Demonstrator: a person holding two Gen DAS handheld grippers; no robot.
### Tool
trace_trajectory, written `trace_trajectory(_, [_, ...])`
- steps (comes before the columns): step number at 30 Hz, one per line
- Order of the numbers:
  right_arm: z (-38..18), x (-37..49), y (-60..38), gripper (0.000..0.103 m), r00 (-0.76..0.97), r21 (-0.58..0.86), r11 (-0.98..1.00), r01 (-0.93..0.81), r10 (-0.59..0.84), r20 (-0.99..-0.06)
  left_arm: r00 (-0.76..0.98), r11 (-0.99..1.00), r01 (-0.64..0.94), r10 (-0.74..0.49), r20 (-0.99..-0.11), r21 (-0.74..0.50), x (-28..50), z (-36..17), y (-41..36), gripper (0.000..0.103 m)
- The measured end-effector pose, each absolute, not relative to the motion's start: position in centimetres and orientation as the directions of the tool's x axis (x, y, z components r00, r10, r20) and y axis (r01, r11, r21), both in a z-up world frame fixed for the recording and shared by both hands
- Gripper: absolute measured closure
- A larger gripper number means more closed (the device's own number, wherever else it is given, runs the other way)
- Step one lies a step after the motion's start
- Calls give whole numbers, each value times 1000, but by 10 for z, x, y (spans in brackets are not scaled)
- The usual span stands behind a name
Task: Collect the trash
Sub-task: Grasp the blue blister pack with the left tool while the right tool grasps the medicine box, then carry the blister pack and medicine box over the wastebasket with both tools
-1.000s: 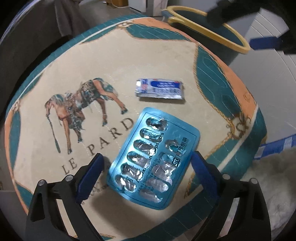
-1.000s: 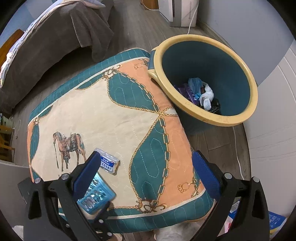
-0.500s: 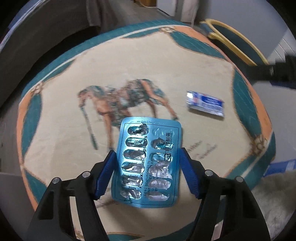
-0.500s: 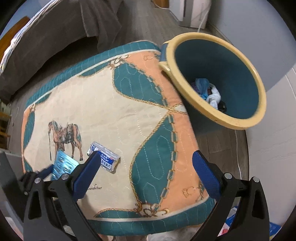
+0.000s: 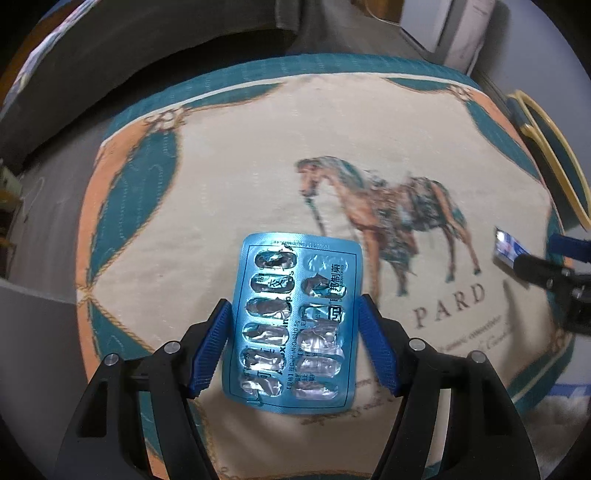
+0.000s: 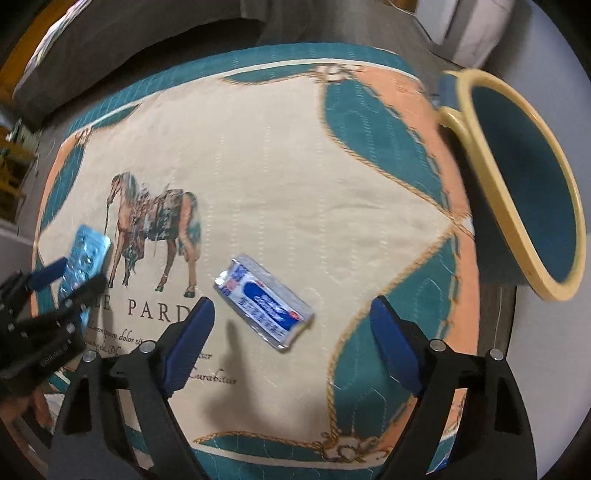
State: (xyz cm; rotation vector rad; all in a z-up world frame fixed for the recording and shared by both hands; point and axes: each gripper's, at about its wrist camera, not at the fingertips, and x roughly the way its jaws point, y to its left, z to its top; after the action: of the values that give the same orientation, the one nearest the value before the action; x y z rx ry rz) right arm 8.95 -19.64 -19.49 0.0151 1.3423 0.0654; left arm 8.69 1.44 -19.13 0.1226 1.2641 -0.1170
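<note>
A blue foil blister pack (image 5: 295,325) with emptied pockets stands between the blue pads of my left gripper (image 5: 295,347), which is shut on its two long edges just above the horse-print cushion (image 5: 258,166). The right wrist view shows the same pack (image 6: 86,254) at the far left. A small silver and blue wrapper (image 6: 264,301) lies flat on the cushion. My right gripper (image 6: 291,347) hangs over it with its jaws closing, and the pads are clear of the wrapper. The teal bin with a yellow rim (image 6: 480,122) stands at the cushion's right side.
A grey couch or blanket (image 5: 147,48) runs along the far side. A white unit (image 5: 461,33) stands at the back right. A pale fluffy rug (image 5: 554,410) lies below the cushion's near right corner. The bin rim (image 5: 543,133) sits close to the cushion edge.
My left gripper closed on the blister pack and carried it leftward over the cushion while rolling. The right gripper came down from beside the bin to over the wrapper.
</note>
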Motion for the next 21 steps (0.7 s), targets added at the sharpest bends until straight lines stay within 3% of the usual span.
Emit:
trace_trajectory(4, [-202,91,-177,25,225,8,993,-115,34,-974,297,989,147,-25,-954,20,89,-197,24,33])
trace_trajectory(7, [-207,89,-165,39,237,-44,984,-174,-1,-971,300,987,157,-23,-954,25,89,-197,27,33])
trace_trajectory(9, [-204,90,-163,65,245,-27,986,-164,14,-969,300,987,158,-23,-954,26,88,-195,19,33])
trace_trajectory(10, [-202,90,-161,71,246,-26,988,-154,13,-969,302,987,160,-22,-953,27,88,-195,19,33])
trace_trajectory(21, [-175,94,-192,73,286,107,994,-26,110,-952,312,983,179,-33,-950,25,81,-188,-10,33])
